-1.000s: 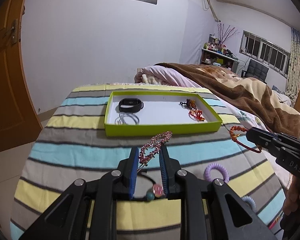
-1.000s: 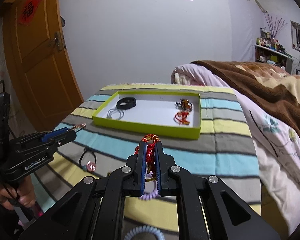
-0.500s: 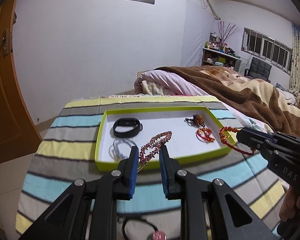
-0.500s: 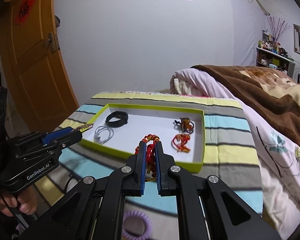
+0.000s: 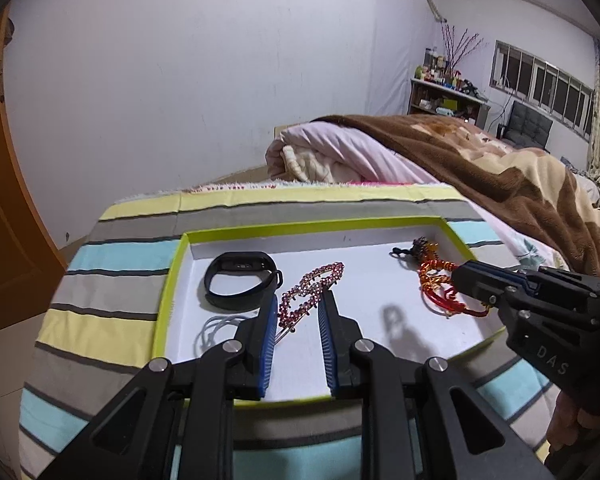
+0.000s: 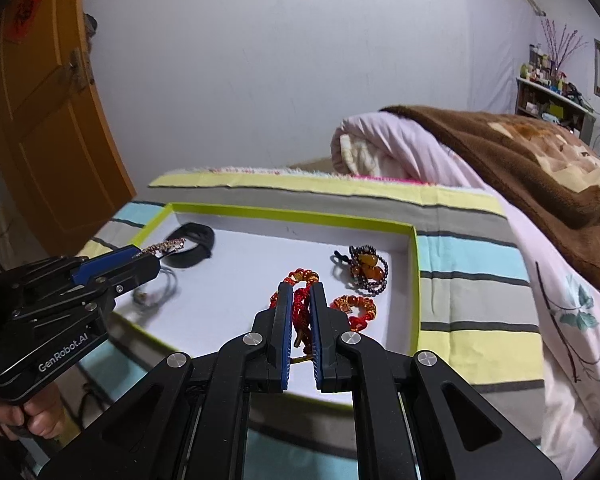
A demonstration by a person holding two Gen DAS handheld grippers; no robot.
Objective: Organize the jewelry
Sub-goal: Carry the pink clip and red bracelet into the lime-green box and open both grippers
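Observation:
A lime-green tray with a white floor lies on the striped cloth. My left gripper is over the tray's middle, shut on the thin pin end of a pink rhinestone hair clip that sticks out forward. My right gripper is over the tray's right part, shut on a red beaded bracelet. The tray holds a black band, a white cord loop, a dark beaded bracelet with amber beads and a red-gold bracelet.
The striped cloth covers a table. A bed with a brown blanket and pink quilt lies to the right. An orange door stands at the left. The right gripper's body shows at the right of the left wrist view.
Both grippers have moved forward from over the cloth to over the tray, carrying the hair clip and the red bracelet. The right gripper's jaws look slightly wider apart.

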